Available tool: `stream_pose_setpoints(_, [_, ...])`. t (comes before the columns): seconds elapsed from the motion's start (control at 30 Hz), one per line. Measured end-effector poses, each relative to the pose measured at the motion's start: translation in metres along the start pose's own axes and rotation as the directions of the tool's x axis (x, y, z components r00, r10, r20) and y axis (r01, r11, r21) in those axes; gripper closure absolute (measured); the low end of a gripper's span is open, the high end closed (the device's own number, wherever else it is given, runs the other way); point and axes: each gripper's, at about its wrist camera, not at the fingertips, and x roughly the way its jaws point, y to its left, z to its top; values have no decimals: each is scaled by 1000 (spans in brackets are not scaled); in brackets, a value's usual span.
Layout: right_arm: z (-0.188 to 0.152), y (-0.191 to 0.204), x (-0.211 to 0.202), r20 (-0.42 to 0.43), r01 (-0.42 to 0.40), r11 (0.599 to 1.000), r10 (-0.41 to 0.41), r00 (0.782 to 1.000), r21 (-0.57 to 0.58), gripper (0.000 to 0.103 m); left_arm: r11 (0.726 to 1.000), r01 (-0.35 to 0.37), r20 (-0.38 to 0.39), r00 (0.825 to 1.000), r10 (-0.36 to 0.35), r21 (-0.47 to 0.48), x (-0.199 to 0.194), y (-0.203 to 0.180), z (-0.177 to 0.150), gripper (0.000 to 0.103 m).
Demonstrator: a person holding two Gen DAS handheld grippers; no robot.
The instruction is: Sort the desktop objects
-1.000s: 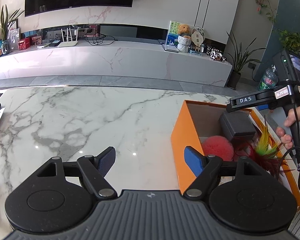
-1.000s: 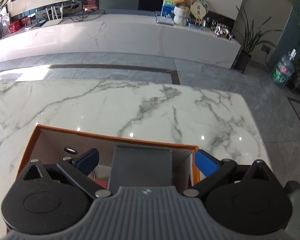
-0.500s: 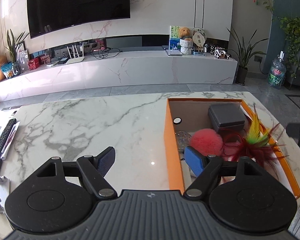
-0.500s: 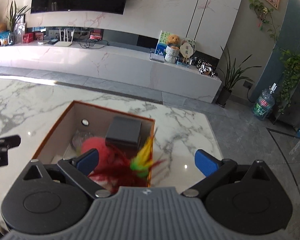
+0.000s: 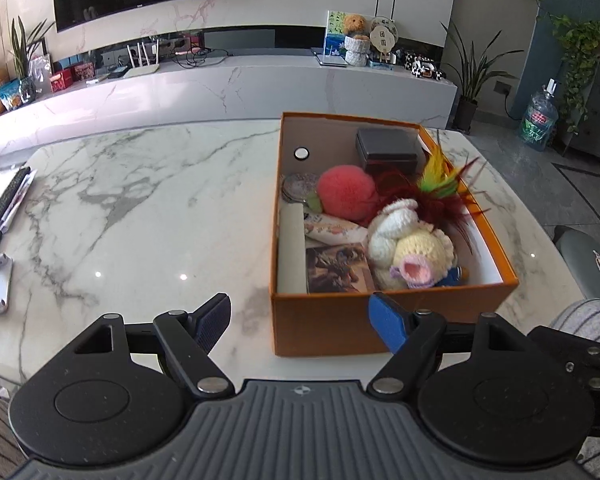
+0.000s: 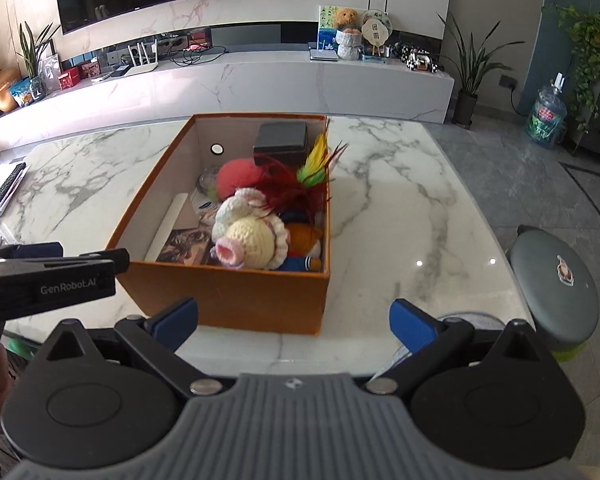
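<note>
Desktop objects: all I can see sit in the orange box (image 5: 380, 328), just ahead of my jaws.
Progress: I judge the sorting about done; marble table (image 5: 140, 208) bare around the box.
Box contents: grey case (image 5: 386, 148), pink pompom (image 5: 346, 194), feather toy (image 5: 436, 188), crocheted doll (image 5: 412, 252), picture card (image 5: 338, 268).
Left gripper (image 5: 300, 320): jaws wide, empty.
Right gripper (image 6: 294, 320): jaws wide, empty.

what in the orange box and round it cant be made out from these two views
- Box floor: both views, buried under the crochet doll, pink ball and feathers.
- Blue and orange toy: right wrist view, mostly under the doll, kind unclear.
- Glass disc: left wrist view, partly behind the ball.
- Remote: left wrist view, cut by the left edge.
- Orange box near corner: left wrist view, behind a fingertip.
</note>
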Motion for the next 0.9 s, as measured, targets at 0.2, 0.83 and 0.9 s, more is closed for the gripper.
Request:
stream_pose_setpoints(0.2, [-10, 2, -7, -17, -18, 1000, 18, 1000, 19, 1, 1000, -25, -12, 1000, 25, 19, -6, -15, -5, 13])
stream_pose_setpoints(0.83, [-8, 5, 1, -38, 14, 1000, -14, 999, -2, 1, 997, -82, -23, 996, 82, -1, -10, -14, -9, 13])
stream_pose_setpoints(0.9, [-8, 6, 1, -40, 15, 1000, -15, 999, -2, 1, 996, -90, -25, 996, 90, 7, -10, -15, -9, 13])
